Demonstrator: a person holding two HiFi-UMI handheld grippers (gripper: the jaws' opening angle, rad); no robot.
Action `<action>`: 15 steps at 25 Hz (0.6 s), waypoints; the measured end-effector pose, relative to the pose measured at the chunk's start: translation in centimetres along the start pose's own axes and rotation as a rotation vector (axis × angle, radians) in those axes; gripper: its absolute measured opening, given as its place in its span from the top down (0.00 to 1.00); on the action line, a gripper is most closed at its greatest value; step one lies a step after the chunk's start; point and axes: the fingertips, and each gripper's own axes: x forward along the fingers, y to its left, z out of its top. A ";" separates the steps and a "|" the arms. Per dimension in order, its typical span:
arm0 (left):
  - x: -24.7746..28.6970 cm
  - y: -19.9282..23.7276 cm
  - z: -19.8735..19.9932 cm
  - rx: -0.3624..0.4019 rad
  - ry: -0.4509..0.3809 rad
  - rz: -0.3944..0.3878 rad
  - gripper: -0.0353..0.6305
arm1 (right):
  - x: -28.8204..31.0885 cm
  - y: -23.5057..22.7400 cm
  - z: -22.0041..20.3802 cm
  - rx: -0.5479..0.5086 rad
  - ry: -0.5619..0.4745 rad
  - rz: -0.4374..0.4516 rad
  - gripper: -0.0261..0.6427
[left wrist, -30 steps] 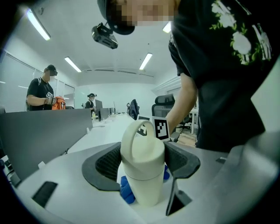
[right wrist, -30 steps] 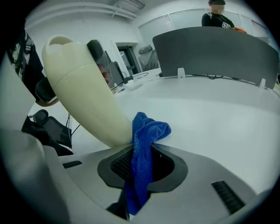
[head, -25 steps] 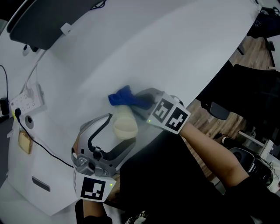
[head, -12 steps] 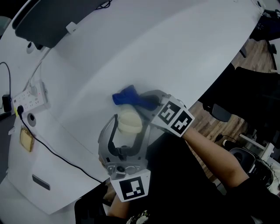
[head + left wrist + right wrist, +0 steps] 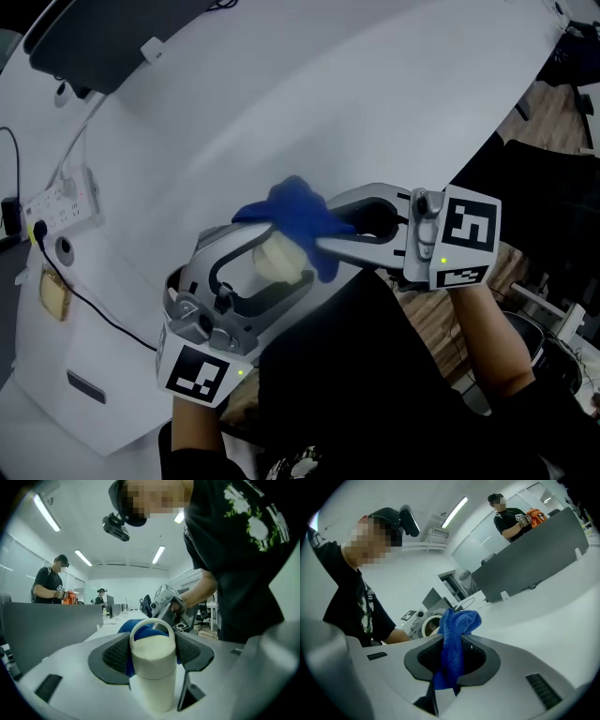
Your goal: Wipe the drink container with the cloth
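Note:
A cream drink container (image 5: 272, 262) with a loop handle on its lid stands on the white table (image 5: 375, 94). My left gripper (image 5: 291, 253) reaches in from the lower left. Its jaws have just been closing with the container (image 5: 151, 667) between them, and the pads lie against its sides. My right gripper (image 5: 323, 225) comes in from the right, shut on a bunched blue cloth (image 5: 295, 216). The cloth (image 5: 457, 625) hangs pinched between the pads, right behind the container's top (image 5: 429, 623). In the left gripper view the cloth (image 5: 150, 630) shows through the handle loop.
A power strip (image 5: 61, 211) with a cable lies at the table's left. A dark screen (image 5: 103, 47) stands at the top left. The table's edge runs close on the right, with wooden floor (image 5: 553, 103) beyond. People (image 5: 49, 581) stand behind a grey divider (image 5: 47, 625).
My right gripper has risen off the table with the blue cloth and turned, bringing it against the container's top. My left gripper's jaws have drawn in around the container.

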 end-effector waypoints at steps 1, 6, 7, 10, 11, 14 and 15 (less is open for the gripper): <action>0.0 0.0 -0.1 -0.016 -0.006 -0.009 0.51 | 0.5 -0.5 -0.4 0.016 -0.002 -0.007 0.86; 0.0 0.0 -0.4 -0.047 -0.013 -0.002 0.52 | 3.4 -5.8 -7.3 -0.024 0.232 -0.195 0.88; 0.1 0.0 -0.5 -0.043 -0.011 0.001 0.52 | 3.9 -6.8 -8.8 -0.066 0.313 -0.240 0.88; 0.6 -0.1 -0.6 -0.039 0.000 0.014 0.52 | 4.9 -8.1 -11.1 -0.176 0.489 -0.326 0.88; 0.7 -0.1 -0.6 -0.042 0.002 0.024 0.51 | 5.0 -8.3 -11.3 -0.195 0.515 -0.337 0.88; 0.8 0.1 -0.4 -0.044 0.009 0.067 0.51 | 5.0 -8.4 -11.4 -0.199 0.523 -0.337 0.88; 0.6 0.2 -0.3 -0.048 0.009 0.089 0.51 | 5.0 -8.4 -11.5 -0.194 0.517 -0.334 0.87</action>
